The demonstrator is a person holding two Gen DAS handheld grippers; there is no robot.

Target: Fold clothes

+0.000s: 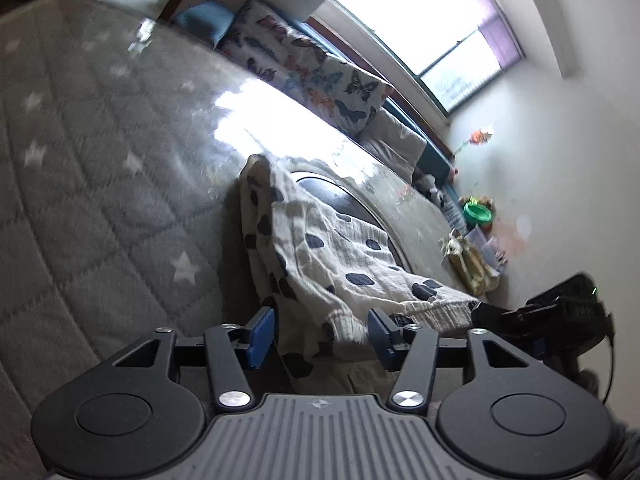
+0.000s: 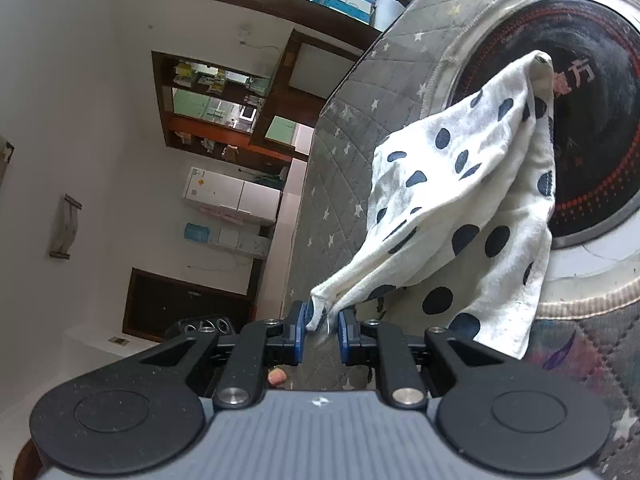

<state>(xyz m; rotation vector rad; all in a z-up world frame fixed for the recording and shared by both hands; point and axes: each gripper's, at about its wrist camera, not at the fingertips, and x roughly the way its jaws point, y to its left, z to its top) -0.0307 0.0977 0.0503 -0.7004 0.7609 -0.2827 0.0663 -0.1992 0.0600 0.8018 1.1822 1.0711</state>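
Observation:
A white garment with dark blue dots (image 1: 340,256) hangs lifted over the grey star-quilted mattress (image 1: 100,184). In the left wrist view my left gripper (image 1: 322,338) is open, its blue pads on either side of the garment's ribbed hem without pinching it. In the right wrist view my right gripper (image 2: 322,328) has its pads closed on a bunched corner of the same garment (image 2: 472,184), which stretches up and away from it. The right gripper also shows in the left wrist view (image 1: 532,320), holding the hem's far end.
A round dark mat with red dots (image 2: 592,128) lies on the mattress under the garment. A butterfly-print pillow (image 1: 312,72) and toys (image 1: 476,216) sit along the wall side. Shelves and a cabinet (image 2: 224,120) stand across the room.

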